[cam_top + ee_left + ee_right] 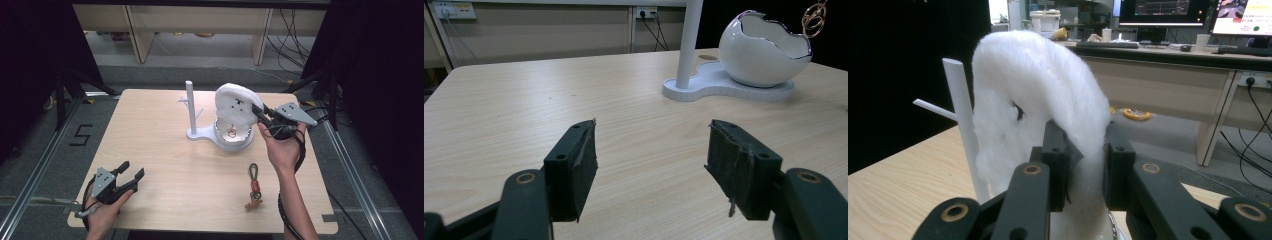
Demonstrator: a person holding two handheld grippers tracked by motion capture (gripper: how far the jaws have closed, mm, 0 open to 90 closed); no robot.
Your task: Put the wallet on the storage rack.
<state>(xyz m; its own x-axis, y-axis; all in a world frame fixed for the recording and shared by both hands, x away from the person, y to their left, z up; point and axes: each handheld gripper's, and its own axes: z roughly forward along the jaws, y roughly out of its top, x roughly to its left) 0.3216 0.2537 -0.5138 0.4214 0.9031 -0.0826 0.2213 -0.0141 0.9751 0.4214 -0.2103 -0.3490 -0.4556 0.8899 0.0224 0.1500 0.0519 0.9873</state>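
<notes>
White fluffy cloth [235, 102] clenched in right tool [261, 114], hiding bowl [233, 141], left tool [131, 172] released.

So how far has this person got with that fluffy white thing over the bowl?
Done: the right tool has clamped the white fluffy cover, and the cover is lifted and tilted, so the egg-shaped bowl shows a gold ring inside. In hand: the cover is held in the air above the bowl. Left: it has not been set down anywhere, and the left tool rests open near the table's front edge, holding nothing.
</notes>
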